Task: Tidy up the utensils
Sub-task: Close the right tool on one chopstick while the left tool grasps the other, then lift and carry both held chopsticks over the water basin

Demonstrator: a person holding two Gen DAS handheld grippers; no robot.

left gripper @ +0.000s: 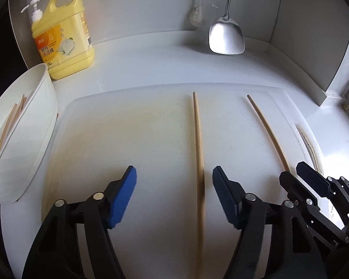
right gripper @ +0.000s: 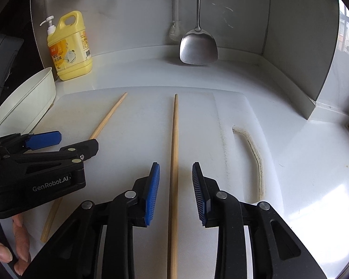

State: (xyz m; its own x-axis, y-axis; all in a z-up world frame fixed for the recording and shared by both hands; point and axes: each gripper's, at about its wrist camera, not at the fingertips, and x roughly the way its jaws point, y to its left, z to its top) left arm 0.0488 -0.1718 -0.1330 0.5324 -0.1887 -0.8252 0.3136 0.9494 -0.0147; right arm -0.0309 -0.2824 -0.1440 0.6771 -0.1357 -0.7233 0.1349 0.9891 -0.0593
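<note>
Both hand-held grippers part-open (pads clear): left (left gripper: 174,195) and right (right gripper: 176,191) each straddling chopstick.

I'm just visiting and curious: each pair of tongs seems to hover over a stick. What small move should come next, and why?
Probably both tongs should close. The left tongs straddle one chopstick and the right tongs straddle the other chopstick, but neither pair's pads press on the wood yet. Both sticks lie on the cutting board, while the white bin already holds chopsticks.

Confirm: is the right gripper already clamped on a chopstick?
No. In the right wrist view the chopstick lies between the right gripper pads, with gaps on both sides.
</note>
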